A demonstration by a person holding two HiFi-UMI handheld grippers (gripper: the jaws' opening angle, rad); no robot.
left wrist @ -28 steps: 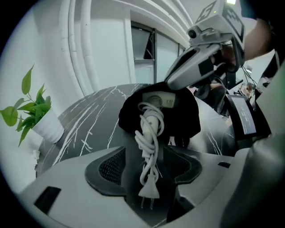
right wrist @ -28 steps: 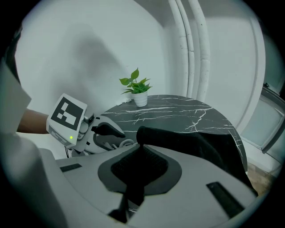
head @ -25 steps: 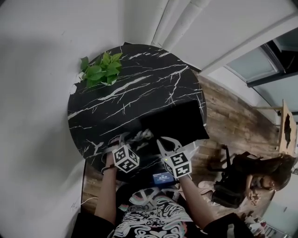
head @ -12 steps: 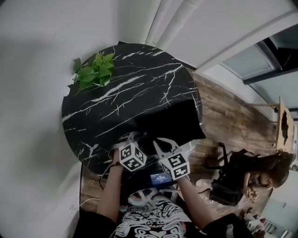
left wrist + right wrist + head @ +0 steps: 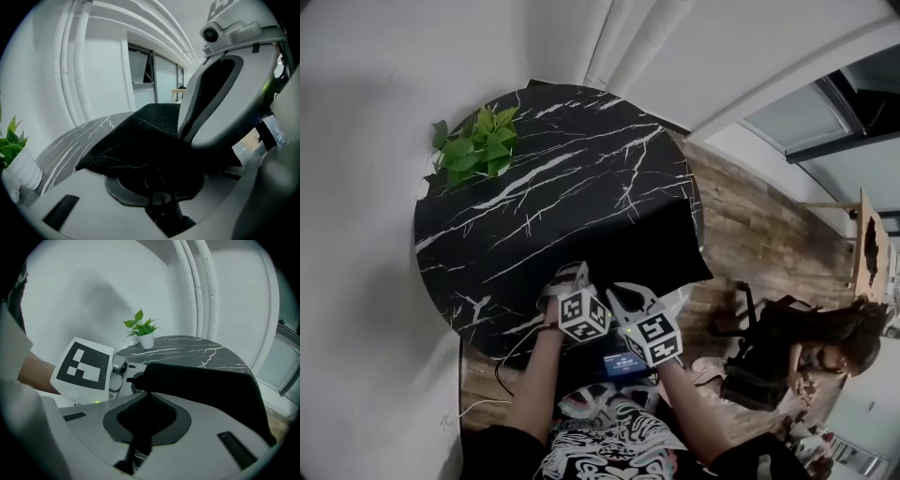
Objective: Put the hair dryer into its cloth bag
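The black cloth bag [image 5: 649, 246] lies flat on the near right part of the round black marble table [image 5: 534, 169]. Both grippers hold its near edge, side by side. My left gripper [image 5: 565, 281] is shut on the cloth; in the left gripper view the bag [image 5: 140, 140] drapes over the jaws [image 5: 157, 190]. Just to its right, my right gripper [image 5: 630, 293] pinches the same edge, and the bag [image 5: 206, 380] stretches away from its closed jaws [image 5: 142, 420]. No hair dryer shows in any view.
A small green plant [image 5: 475, 145] in a white pot stands at the table's far left edge. White wall and pipes rise behind. On the wooden floor to the right a person [image 5: 825, 347] sits beside a dark bag. A thin cable [image 5: 511, 361] hangs below the table.
My left gripper has moved right along the bag's edge toward the right gripper and closed on the cloth. The right gripper has kept still, shut on the bag.
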